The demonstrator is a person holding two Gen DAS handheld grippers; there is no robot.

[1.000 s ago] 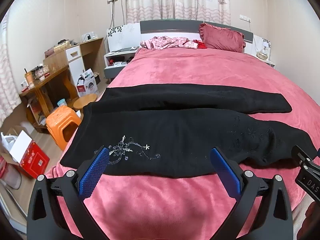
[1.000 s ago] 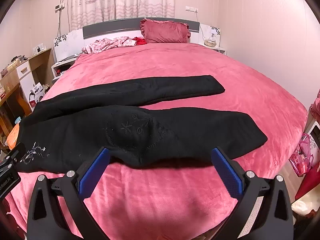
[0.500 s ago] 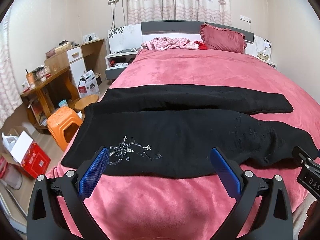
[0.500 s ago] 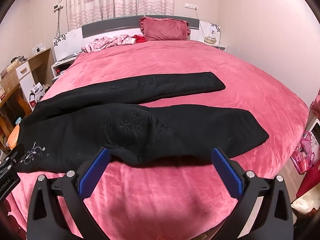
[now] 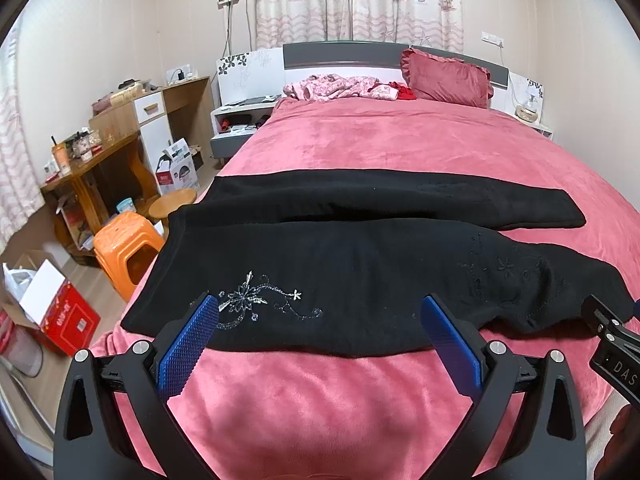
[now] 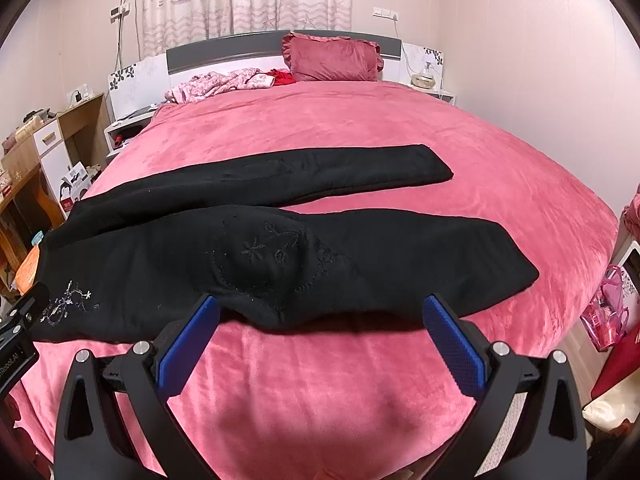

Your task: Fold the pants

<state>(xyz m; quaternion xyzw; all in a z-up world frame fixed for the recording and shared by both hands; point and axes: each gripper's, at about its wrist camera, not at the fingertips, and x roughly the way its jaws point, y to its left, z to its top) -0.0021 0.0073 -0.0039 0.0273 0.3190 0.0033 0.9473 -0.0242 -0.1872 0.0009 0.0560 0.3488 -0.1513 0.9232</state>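
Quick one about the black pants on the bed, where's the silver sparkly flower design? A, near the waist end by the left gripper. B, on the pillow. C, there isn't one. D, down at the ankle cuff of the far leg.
A: the silver design sits on the black pants near the waist end, just ahead of the open left gripper.

Black embroidered fabric pants (image 6: 280,248) lie flat across a pink plush bedspread (image 6: 360,128), legs extending right, as the blue-padded right gripper (image 6: 320,320) hovers wide apart near their front edge.
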